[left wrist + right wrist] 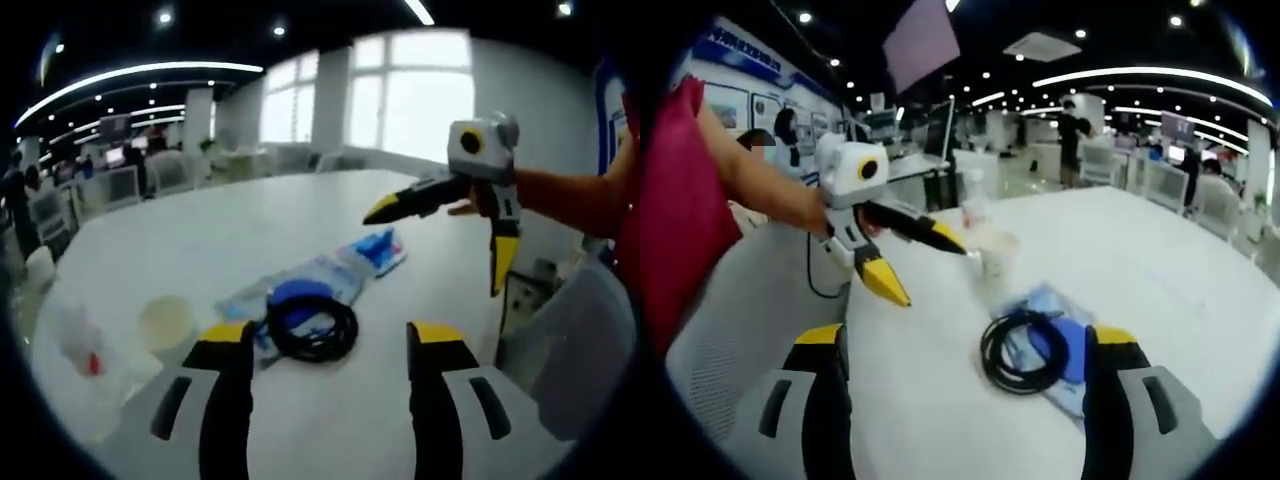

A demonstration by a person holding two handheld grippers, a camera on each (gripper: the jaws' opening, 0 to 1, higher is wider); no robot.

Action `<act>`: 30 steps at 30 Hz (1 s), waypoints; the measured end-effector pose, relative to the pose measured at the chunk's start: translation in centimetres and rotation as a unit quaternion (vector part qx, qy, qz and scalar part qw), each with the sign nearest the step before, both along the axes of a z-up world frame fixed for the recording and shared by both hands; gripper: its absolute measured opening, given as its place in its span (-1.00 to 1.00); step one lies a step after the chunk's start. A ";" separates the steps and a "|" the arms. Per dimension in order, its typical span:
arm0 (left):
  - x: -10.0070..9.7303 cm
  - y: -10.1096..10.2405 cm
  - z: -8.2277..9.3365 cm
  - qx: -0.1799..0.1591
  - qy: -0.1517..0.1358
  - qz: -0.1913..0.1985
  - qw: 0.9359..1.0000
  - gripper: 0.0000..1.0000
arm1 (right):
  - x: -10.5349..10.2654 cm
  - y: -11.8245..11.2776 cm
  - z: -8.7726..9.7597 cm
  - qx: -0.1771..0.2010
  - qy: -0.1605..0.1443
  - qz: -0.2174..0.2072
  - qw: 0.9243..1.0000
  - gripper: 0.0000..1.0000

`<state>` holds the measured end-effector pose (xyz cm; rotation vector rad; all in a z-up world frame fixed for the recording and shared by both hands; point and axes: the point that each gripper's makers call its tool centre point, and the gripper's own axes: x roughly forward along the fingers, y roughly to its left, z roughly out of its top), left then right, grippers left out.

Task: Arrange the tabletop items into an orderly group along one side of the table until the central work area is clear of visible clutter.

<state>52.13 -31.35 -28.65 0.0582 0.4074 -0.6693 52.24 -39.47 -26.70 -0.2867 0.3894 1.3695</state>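
the left gripper view sat low over the white table (200, 240), looking forward between its own two jaws across the tabletop toward bright windows (410, 90) at the far wall. the right gripper view sat just as low over the table's opposite edge, facing back across it toward a long office hall with ceiling lights. the two looked roughly at each other: each caught the other gripper in the air, the right gripper (470, 240) and the left gripper (925, 262). both shared the black coiled cable (312, 325) (1025, 350) on the blue-and-clear packet (340, 270) (1055, 345), close ahead of the jaws.
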 end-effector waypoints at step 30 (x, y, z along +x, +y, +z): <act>6.4 -1.3 -7.1 0.024 0.065 0.033 0.997 -0.02 | 8.1 -0.2 -6.4 -0.060 0.025 -0.127 0.990 0.53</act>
